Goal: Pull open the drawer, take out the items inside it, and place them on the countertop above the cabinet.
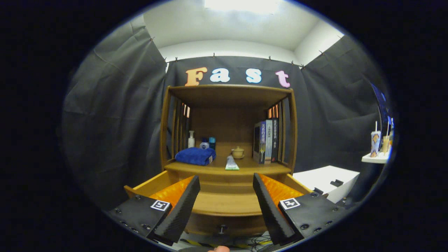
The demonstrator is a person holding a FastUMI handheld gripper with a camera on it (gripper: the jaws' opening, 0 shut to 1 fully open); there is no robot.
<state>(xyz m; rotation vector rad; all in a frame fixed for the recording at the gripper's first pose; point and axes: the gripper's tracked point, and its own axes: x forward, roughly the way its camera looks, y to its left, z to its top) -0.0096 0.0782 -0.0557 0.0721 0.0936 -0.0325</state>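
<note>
The tongs [226, 182] stand wide apart and hold nothing, poised above the pulled-out wooden drawer [224, 203] of the brown wooden cabinet [229, 94]. Between the two fingers the drawer's bare wooden floor shows, and its small round knob [221, 229] sits on the near front panel below them. Beyond the fingers, on the desk [245, 167] above the drawer, a small flat packet with a pale top and green bottom edge [231, 163] lies near the front lip, about midway between the fingers' lines. To its left rests a folded dark blue towel [195, 155], and behind that stand a white pump bottle [191, 139], a small blue-capped bottle [204, 143] and a teal box [212, 142]. A small yellowish lidded pot [238, 152] sits far back near the middle. A row of upright books [266, 140] leans against the right wall. Far right, a white surface [323, 178] lies beside the cabinet, and what may be cups with straws [376, 142] stand on a white ledge, too small to tell surely.
</note>
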